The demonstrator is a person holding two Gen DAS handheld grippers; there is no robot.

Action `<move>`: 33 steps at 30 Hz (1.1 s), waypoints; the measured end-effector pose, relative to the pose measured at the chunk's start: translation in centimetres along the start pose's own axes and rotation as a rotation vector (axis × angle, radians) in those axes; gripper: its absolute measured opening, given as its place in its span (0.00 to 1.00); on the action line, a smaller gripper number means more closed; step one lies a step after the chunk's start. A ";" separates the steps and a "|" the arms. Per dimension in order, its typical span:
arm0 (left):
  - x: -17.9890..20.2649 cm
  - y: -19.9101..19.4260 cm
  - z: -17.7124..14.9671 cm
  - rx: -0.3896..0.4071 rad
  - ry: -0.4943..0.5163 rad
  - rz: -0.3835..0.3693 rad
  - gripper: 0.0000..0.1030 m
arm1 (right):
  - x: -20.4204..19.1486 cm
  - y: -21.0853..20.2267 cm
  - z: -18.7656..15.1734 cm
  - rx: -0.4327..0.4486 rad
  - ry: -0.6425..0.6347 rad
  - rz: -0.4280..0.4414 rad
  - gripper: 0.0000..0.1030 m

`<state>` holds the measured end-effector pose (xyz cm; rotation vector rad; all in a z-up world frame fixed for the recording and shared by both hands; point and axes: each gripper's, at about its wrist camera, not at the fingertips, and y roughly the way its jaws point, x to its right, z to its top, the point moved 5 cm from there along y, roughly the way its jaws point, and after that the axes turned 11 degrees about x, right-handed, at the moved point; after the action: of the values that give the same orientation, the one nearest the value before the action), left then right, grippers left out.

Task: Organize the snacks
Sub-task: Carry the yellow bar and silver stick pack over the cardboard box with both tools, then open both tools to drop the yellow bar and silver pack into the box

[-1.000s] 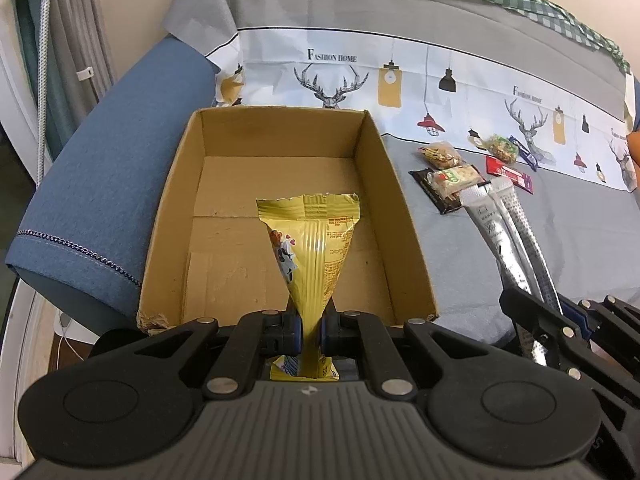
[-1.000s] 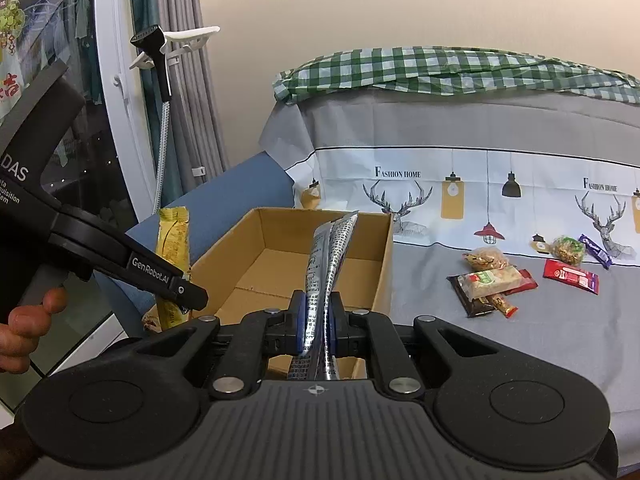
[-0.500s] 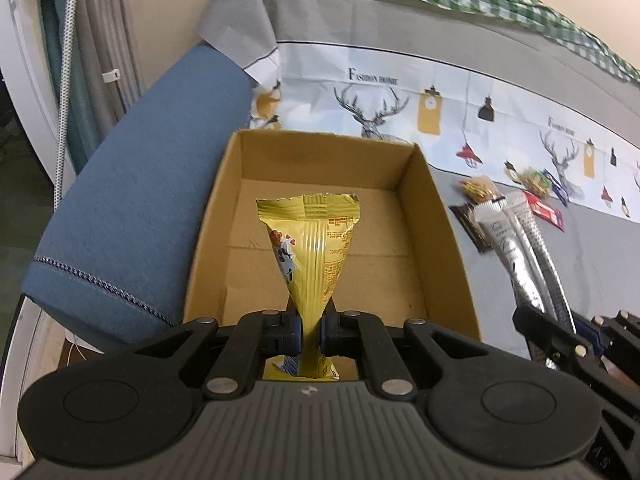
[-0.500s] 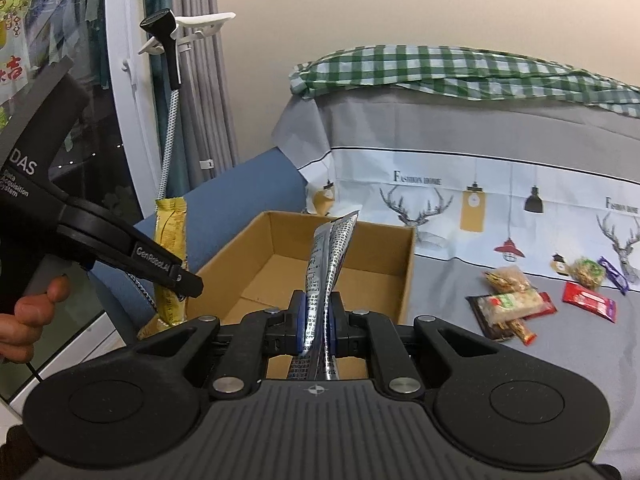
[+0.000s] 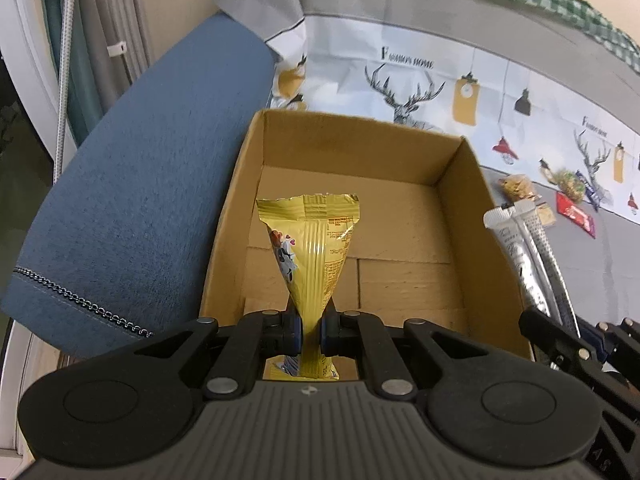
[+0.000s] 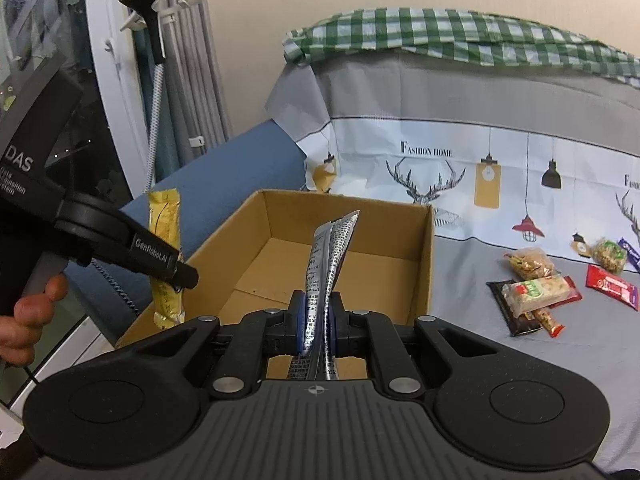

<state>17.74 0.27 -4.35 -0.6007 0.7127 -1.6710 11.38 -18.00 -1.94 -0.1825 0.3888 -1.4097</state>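
Observation:
My left gripper (image 5: 310,330) is shut on a yellow snack packet (image 5: 310,240), held upright over the near left part of an open cardboard box (image 5: 360,128). In the right wrist view the same gripper (image 6: 176,272) shows at the left with the yellow packet (image 6: 164,220) by the box's left wall. My right gripper (image 6: 316,326) is shut on two silver stick sachets (image 6: 330,252) above the box's (image 6: 420,264) near edge. Those sachets (image 5: 528,248) also appear at the right of the left wrist view. The box holds nothing.
Several loose snack packets (image 6: 532,296) lie on the grey printed sheet (image 6: 500,360) to the right of the box. A blue cushion (image 5: 140,184) borders the box on the left. A hand (image 6: 28,320) holds the left gripper's handle. Curtains and a white window frame (image 6: 108,92) stand at far left.
Both grippers have moved left with their snacks, so the box has slid rightward in both views and the blue cushion fills more of the left wrist view. Grips are unchanged.

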 end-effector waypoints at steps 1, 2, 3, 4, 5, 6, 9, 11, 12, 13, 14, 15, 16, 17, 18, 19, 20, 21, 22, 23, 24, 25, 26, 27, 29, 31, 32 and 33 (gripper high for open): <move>-0.2 0.5 0.0 -0.008 -0.001 0.002 0.08 | 0.0 0.5 0.0 -0.005 0.001 -0.001 0.11; -0.4 0.9 0.0 -0.015 -0.002 0.004 0.08 | 0.0 1.1 -0.1 -0.011 0.002 -0.002 0.11; -0.5 1.3 0.0 -0.022 -0.002 0.006 0.08 | 0.0 1.6 -0.1 -0.014 0.003 -0.001 0.11; -0.6 1.7 0.0 -0.026 -0.002 0.008 0.08 | 0.0 2.0 -0.1 -0.016 0.004 -0.001 0.11; -0.7 2.1 0.0 -0.031 -0.002 0.011 0.08 | 0.0 2.5 -0.1 -0.018 0.004 0.000 0.11; -0.8 2.4 0.0 -0.036 0.001 0.013 0.08 | -0.1 2.9 0.0 -0.020 0.002 0.002 0.11; -0.7 3.7 0.1 -0.052 0.009 0.016 0.08 | -0.1 3.9 -0.2 -0.026 -0.008 0.006 0.11; -0.7 4.6 0.2 -0.062 0.019 0.021 0.08 | 0.1 4.7 -0.4 -0.039 -0.007 0.007 0.11; -0.6 5.1 0.1 -0.067 0.025 0.025 0.08 | 0.2 5.1 -0.6 -0.047 -0.002 0.007 0.11; -0.5 5.5 0.1 -0.074 0.030 0.029 0.08 | 0.4 5.4 -0.8 -0.054 0.000 0.004 0.11; -0.4 6.0 0.0 -0.082 0.035 0.032 0.08 | 0.4 5.7 -0.9 -0.057 -0.005 -0.001 0.12; -0.4 6.4 -0.1 -0.090 0.040 0.034 0.08 | 0.5 5.9 -1.1 -0.059 -0.015 -0.005 0.12; -0.3 6.8 -0.2 -0.097 0.043 0.036 0.08 | 0.5 6.2 -1.2 -0.059 -0.024 -0.008 0.12; -0.3 7.2 -0.3 -0.103 0.046 0.037 0.08 | 0.6 6.4 -1.4 -0.062 -0.030 -0.010 0.12; -0.2 7.5 -0.4 -0.108 0.050 0.038 0.08 | 0.8 6.6 -1.5 -0.066 -0.033 -0.012 0.12; -0.2 7.8 -0.4 -0.111 0.054 0.039 0.08 | 0.9 6.9 -1.7 -0.069 -0.036 -0.014 0.12; -0.1 7.9 -0.4 -0.114 0.057 0.041 0.08 | 1.0 7.2 -1.8 -0.071 -0.037 -0.016 0.12; 0.0 8.1 -0.4 -0.116 0.060 0.042 0.08 | 1.2 7.4 -1.9 -0.074 -0.035 -0.017 0.12; 0.0 8.3 -0.3 -0.118 0.063 0.043 0.08 | 1.4 7.7 -2.1 -0.077 -0.032 -0.018 0.12; 0.0 8.5 -0.2 -0.121 0.067 0.045 0.09 | 1.5 8.0 -2.1 -0.081 -0.029 -0.019 0.12; 0.1 8.7 -0.2 -0.121 0.070 0.047 0.09 | 1.7 8.2 -2.2 -0.083 -0.026 -0.021 0.12; 0.0 8.9 -0.1 -0.115 0.073 0.050 0.11 | 1.9 8.4 -2.2 -0.084 -0.023 -0.024 0.12; 0.0 9.2 0.0 -0.109 0.079 0.054 0.15 | 2.0 8.6 -2.2 -0.083 -0.021 -0.026 0.12; 0.0 9.3 0.1 -0.108 0.088 0.059 0.34 | 2.2 8.7 -2.1 -0.077 -0.019 -0.030 0.12; 0.0 9.6 0.4 -0.107 0.096 0.070 0.91 | 2.5 9.0 -1.9 -0.065 -0.013 -0.038 0.14; 0.0 9.0 0.9 -0.066 0.091 0.076 1.00 | 2.8 9.1 -1.5 -0.047 -0.002 -0.042 0.35; 0.1 8.5 1.1 -0.049 0.097 0.078 1.00 | 3.0 9.2 -1.2 -0.050 0.005 -0.039 0.51; 0.3 8.1 1.1 -0.045 0.113 0.080 1.00 | 3.1 9.3 -1.1 -0.053 0.013 -0.036 0.81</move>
<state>23.90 -1.41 -9.47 -0.5059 0.8473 -1.6272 19.90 -19.40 -6.66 -0.2249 0.4360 -1.4370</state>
